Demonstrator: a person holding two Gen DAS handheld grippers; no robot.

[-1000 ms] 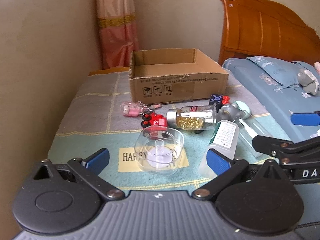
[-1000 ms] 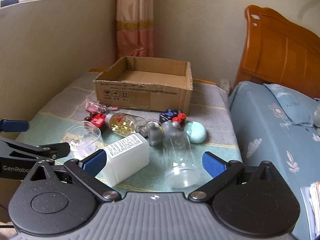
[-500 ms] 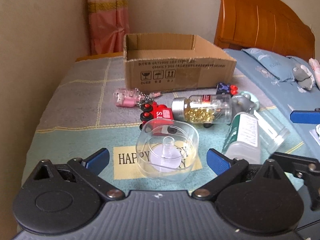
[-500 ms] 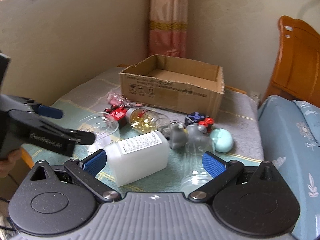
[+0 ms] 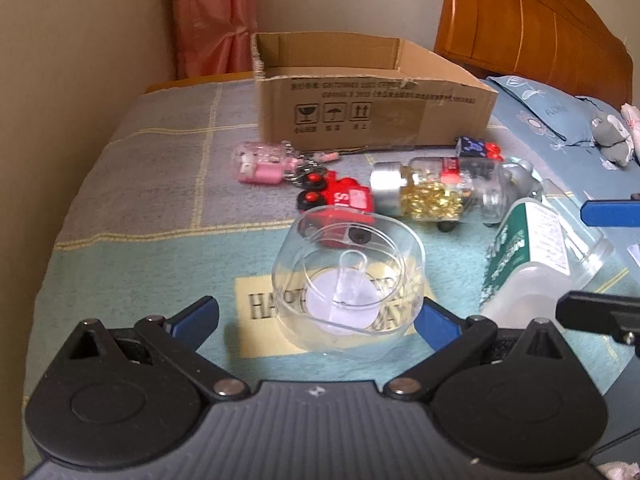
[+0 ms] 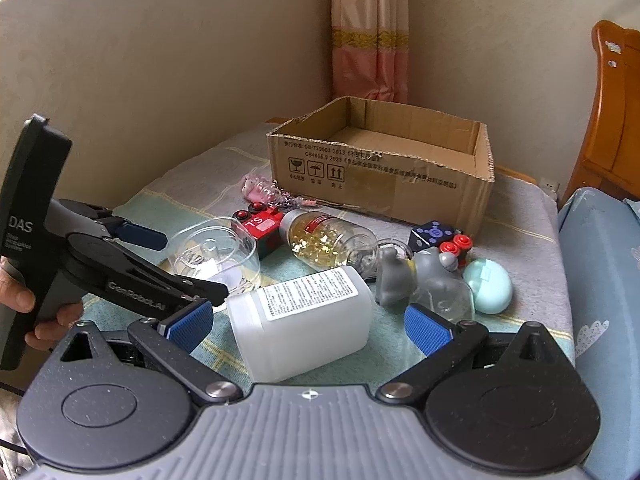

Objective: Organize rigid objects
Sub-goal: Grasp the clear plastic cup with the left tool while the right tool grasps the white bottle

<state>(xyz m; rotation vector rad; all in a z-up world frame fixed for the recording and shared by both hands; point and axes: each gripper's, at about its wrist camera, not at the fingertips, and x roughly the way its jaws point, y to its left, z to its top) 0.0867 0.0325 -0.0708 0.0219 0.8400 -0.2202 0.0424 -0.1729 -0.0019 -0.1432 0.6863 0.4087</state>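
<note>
A clear round plastic container (image 5: 348, 280) sits between the fingers of my open left gripper (image 5: 316, 316); it also shows in the right wrist view (image 6: 214, 256). A white plastic bottle (image 6: 304, 316) lies on its side between the fingers of my open right gripper (image 6: 308, 326); it also shows in the left wrist view (image 5: 532, 260). Neither gripper touches its object. An open, empty cardboard box (image 6: 384, 164) stands at the back (image 5: 368, 108).
Loose on the blanket: a pill jar (image 5: 436, 196), red toy truck (image 5: 340, 200), pink keychain (image 5: 264, 162), dark dice block (image 6: 434, 236), grey figure (image 6: 394, 280), clear cup (image 6: 444, 294), mint egg (image 6: 486, 286). A wall is at the left, a bed (image 6: 600, 280) at the right.
Both grippers moved forward and lower. The clear container now lies between the left fingers, the white bottle between the right fingers. The right view swung left.
</note>
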